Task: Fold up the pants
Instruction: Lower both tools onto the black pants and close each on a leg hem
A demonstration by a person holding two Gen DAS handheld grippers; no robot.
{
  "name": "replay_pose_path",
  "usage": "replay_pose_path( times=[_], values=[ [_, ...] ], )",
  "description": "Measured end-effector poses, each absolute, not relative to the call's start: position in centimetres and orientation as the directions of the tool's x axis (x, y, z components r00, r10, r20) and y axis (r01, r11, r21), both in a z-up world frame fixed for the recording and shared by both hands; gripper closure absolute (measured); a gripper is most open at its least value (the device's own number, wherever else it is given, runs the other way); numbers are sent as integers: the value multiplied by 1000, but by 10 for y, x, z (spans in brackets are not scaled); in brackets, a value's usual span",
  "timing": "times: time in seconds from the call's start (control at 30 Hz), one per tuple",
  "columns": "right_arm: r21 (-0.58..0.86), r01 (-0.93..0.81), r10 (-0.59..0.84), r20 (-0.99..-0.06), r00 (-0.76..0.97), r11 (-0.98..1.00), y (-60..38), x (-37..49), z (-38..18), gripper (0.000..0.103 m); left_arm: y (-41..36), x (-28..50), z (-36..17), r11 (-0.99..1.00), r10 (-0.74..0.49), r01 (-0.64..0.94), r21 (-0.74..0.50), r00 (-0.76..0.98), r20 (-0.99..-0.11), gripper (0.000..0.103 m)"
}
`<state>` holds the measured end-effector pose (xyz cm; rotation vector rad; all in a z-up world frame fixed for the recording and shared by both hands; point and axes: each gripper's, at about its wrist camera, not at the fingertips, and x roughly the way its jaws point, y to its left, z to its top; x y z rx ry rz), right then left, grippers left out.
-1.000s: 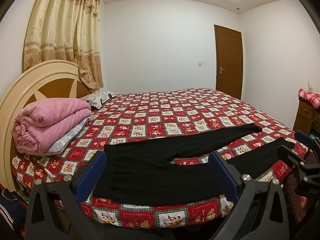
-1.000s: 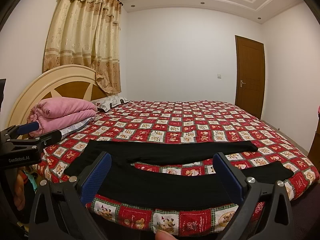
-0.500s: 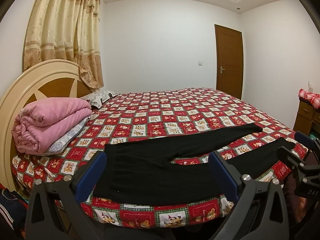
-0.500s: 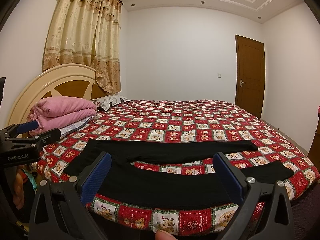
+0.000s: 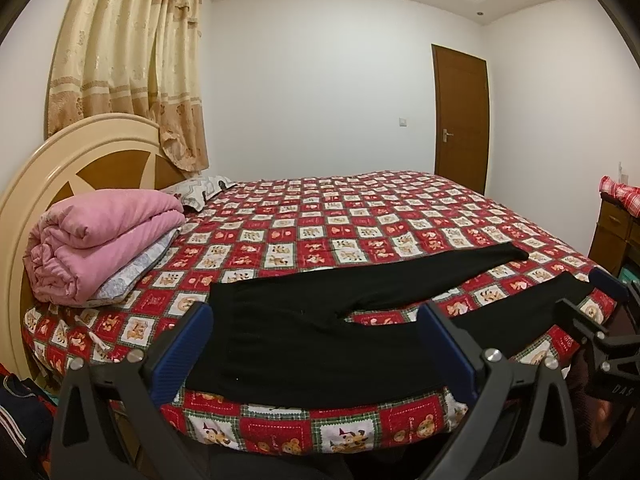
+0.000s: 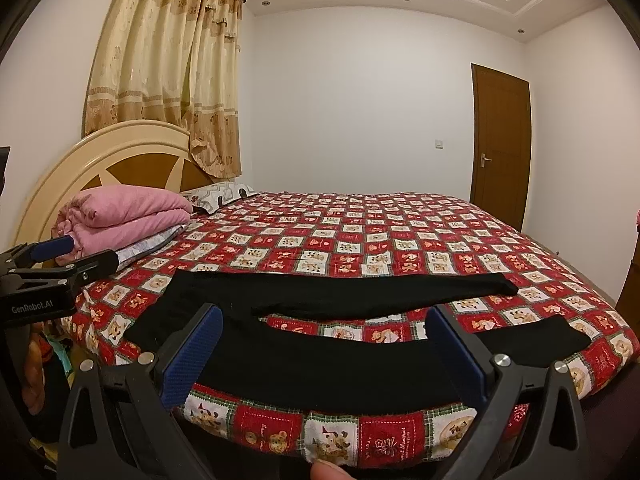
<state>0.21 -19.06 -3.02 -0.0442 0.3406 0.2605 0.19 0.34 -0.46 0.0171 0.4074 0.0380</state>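
Note:
Black pants (image 5: 304,332) (image 6: 320,356) lie flat along the near edge of the bed, waistband to the left and the two legs spread apart to the right. My left gripper (image 5: 316,344) hovers in front of the waist part, open and holding nothing. My right gripper (image 6: 324,354) hangs in front of the near leg, also open and empty. Each gripper shows at the edge of the other's view: the right gripper (image 5: 600,312) by the leg ends, the left gripper (image 6: 60,260) by the waistband side.
The bed (image 5: 360,216) (image 6: 380,240) has a red patchwork cover. A folded pink quilt (image 5: 100,232) (image 6: 124,220) and a pillow (image 6: 220,196) lie by the headboard (image 5: 60,168). A wooden dresser (image 5: 616,236) stands at right, a door (image 6: 500,144) behind.

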Motion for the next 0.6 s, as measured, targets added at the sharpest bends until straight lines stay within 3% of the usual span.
replay_pose_path(
  times=[0.4,0.6],
  values=[
    [-7,-271,249,-369,895,963,-193,18,-44,1,6,26,-31,998,52,-31,54,900,-433,0],
    [-20,-250,217,-439,872,968,-210,50,-78,1,64,75,-73,988,136,-84,128,866,-482,0]
  ],
)
